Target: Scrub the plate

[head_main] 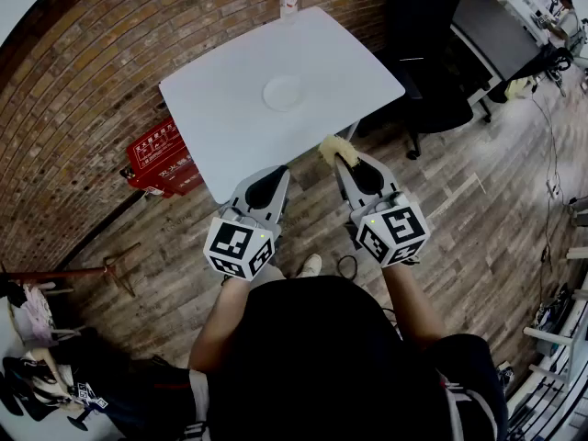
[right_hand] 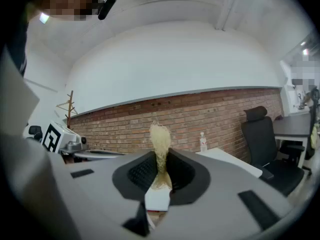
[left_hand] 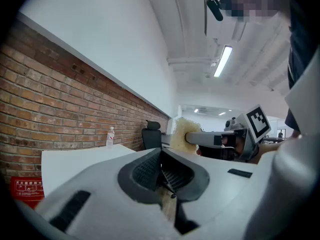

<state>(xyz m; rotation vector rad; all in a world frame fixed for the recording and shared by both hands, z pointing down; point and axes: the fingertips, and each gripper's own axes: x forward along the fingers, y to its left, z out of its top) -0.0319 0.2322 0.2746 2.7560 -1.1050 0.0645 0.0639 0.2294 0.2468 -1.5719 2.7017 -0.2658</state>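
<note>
I am holding the right hand-held gripper [head_main: 344,161] clamped on the yellow scrubber [head_main: 327,149] and the left hand-held gripper [head_main: 272,175] closed on nothing, both short of the desk [head_main: 211,108] where the plate [head_main: 283,92] is lying, so scrubbing is not yet begun.

Smooth matt white table [head_main: 354,67], rough brick wall [head_main: 87,90], coarse fibrous scrubber [head_main: 329,149]

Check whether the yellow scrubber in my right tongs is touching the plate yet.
Apart. The head view shows the scrubber, pinched in the right tongs, by the near edge of the table, with bare tabletop between it and the plate.
</note>
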